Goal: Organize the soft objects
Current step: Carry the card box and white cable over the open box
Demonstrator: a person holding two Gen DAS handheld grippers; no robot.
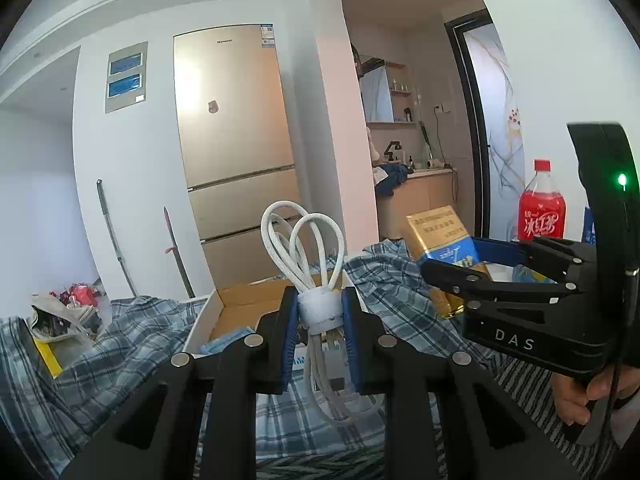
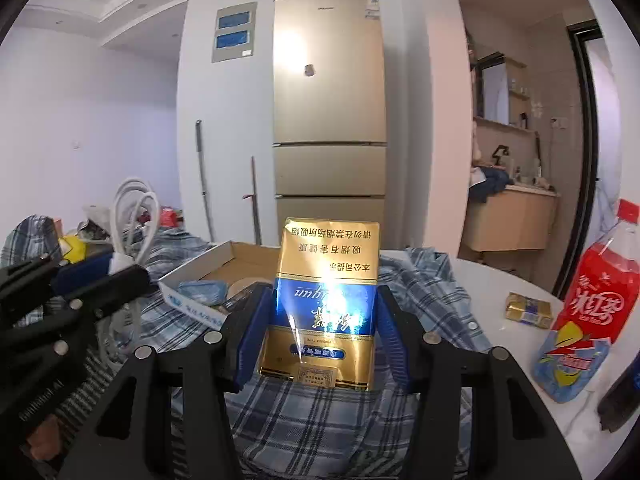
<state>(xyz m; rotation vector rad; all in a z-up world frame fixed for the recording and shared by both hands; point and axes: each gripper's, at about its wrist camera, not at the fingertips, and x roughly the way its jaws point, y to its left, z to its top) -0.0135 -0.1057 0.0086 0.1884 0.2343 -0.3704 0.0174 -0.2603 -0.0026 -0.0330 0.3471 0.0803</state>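
left gripper [image 1: 320, 320] pinching coiled white cable [image 1: 316, 264] | right gripper [image 2: 320, 336] clamping gold-blue pack [image 2: 326, 300]

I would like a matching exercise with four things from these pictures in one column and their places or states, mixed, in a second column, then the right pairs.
Things:
1. white cable bundle
2. gold and blue carton
3. red drink bottle
4. cardboard box

Places or states:
A. open, lying on the plaid cloth
B. gripped by the left gripper
C. standing on the white table
D. gripped by the right gripper

Pairs: 1-B, 2-D, 3-C, 4-A
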